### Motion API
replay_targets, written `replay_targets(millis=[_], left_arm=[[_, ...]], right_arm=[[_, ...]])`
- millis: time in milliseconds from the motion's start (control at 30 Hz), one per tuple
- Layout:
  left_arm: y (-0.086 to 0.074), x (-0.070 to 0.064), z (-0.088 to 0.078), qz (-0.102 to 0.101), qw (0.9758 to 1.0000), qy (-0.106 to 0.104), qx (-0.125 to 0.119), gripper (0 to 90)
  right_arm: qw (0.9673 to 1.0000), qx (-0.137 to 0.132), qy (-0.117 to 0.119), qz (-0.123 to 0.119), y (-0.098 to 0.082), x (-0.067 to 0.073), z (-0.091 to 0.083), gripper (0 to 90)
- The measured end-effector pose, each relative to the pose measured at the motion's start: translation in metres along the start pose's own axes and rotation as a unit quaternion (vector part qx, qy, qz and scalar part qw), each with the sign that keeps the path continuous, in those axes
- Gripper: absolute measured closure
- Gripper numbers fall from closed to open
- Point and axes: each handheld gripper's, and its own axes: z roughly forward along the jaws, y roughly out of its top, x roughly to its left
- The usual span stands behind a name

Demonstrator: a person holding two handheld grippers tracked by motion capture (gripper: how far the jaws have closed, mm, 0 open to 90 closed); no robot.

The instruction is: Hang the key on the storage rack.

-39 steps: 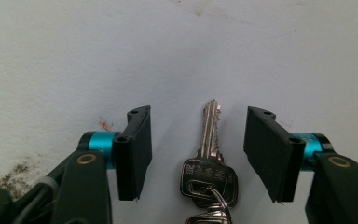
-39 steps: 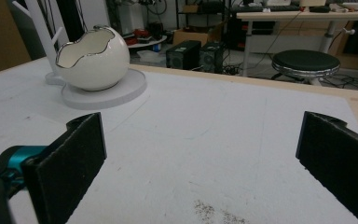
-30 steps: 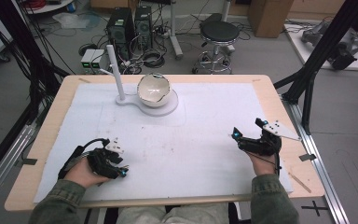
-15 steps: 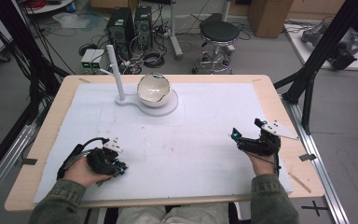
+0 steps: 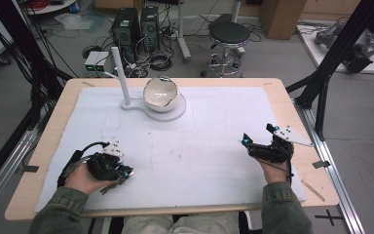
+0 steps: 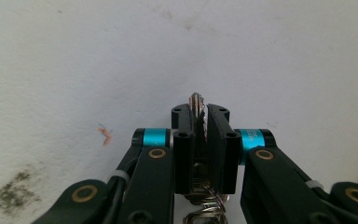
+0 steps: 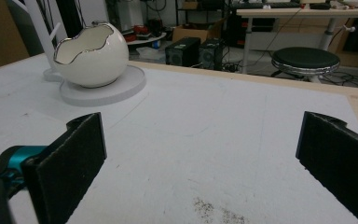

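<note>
The left claw (image 6: 200, 122) has its 2 black jaws clamped on a small bunch of silver metal keys (image 6: 197, 105): the key tips poke out just above the pads, and a wire key ring hangs below between the jaw arms. The jaws have just been closing on it. In the high view the left claw (image 5: 121, 171) sits low over the white mat (image 5: 209, 141) near the front left corner of the wooden counter (image 5: 53, 131), with the keys (image 5: 111, 184) showing at the hand's inner side. The right claw (image 5: 246, 142) rests near the right edge of the mat, its jaws standing wide apart with nothing between them. Well away, at the far side of the counter, a white egg-shaped ceramic bowl with a jagged silver rim (image 5: 159, 93) sits on a round white tray (image 5: 177, 109), beside a slim white upright post (image 5: 121, 73).
</note>
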Motion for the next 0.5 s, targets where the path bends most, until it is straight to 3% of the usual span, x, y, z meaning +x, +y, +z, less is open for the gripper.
replay_targets(millis=[100, 267, 300, 400, 500], left_arm=[[-0.001, 0.001, -0.008, -0.004, 0.9994, 0.016, -0.030, 80.8], [-0.003, 0.004, -0.017, -0.010, 0.9981, 0.017, -0.059, 80.8], [-0.004, 0.005, -0.020, -0.013, 0.9970, 0.019, -0.073, 80.9], [-0.004, 0.006, -0.023, -0.017, 0.9963, 0.013, -0.083, 80.9], [-0.005, 0.008, -0.030, -0.020, 0.9941, 0.019, -0.105, 80.9]], right_arm=[[1.0000, 0.000, 0.000, 0.000, 0.000, 0.000, -0.001, 0.5], [1.0000, 0.000, 0.000, 0.001, 0.000, 0.001, 0.000, 0.5], [1.0000, 0.000, 0.000, 0.000, 0.000, 0.001, 0.000, 0.5], [1.0000, 0.000, 0.000, 0.000, 0.000, 0.001, 0.000, 0.5], [1.0000, 0.001, -0.001, -0.003, 0.000, 0.001, 0.000, 0.5]])
